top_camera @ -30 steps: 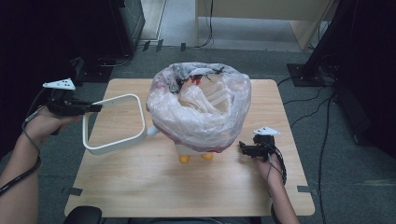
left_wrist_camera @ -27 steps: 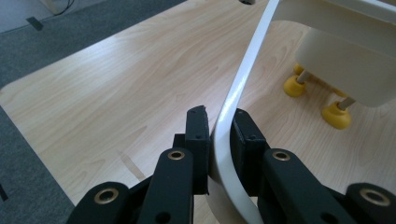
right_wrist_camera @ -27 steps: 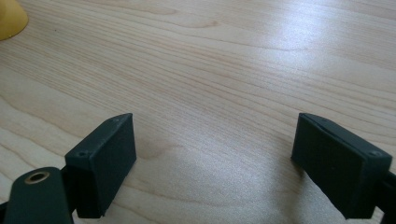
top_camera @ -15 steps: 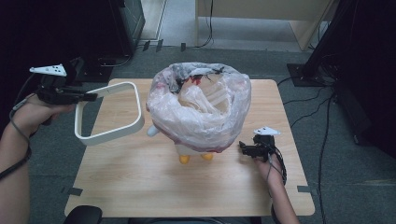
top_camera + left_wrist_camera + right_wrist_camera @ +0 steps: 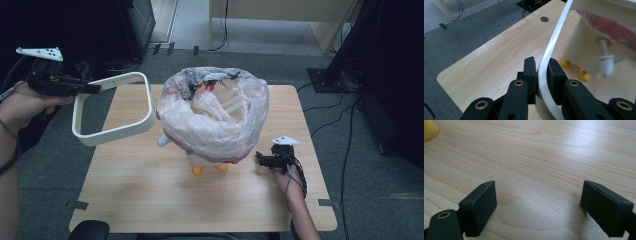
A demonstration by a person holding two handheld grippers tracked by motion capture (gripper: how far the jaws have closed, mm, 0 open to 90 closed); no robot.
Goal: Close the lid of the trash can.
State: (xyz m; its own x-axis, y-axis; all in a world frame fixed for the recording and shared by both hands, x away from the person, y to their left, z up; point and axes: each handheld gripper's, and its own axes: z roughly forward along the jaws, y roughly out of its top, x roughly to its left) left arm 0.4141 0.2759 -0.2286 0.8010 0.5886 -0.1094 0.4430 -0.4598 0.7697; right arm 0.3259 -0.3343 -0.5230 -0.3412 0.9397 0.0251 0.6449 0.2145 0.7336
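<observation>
White ring frame [image 5: 113, 109] pinched in left gripper [image 5: 541, 75] fingers, lifted beside bagged bin [image 5: 215, 120] — right gripper [image 5: 539, 207] fingers spread over tabletop [image 5: 150, 190].

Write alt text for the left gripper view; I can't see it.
The left gripper is shut on the white ring frame, held above the wooden table. To the right stands a cream bin on yellow feet.

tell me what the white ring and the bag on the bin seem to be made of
White ring: likely hard plastic, smooth with a slight sheen, holding its rounded-square shape in the left gripper.
Bag: thin translucent plastic film, crinkled and glossy.
</observation>
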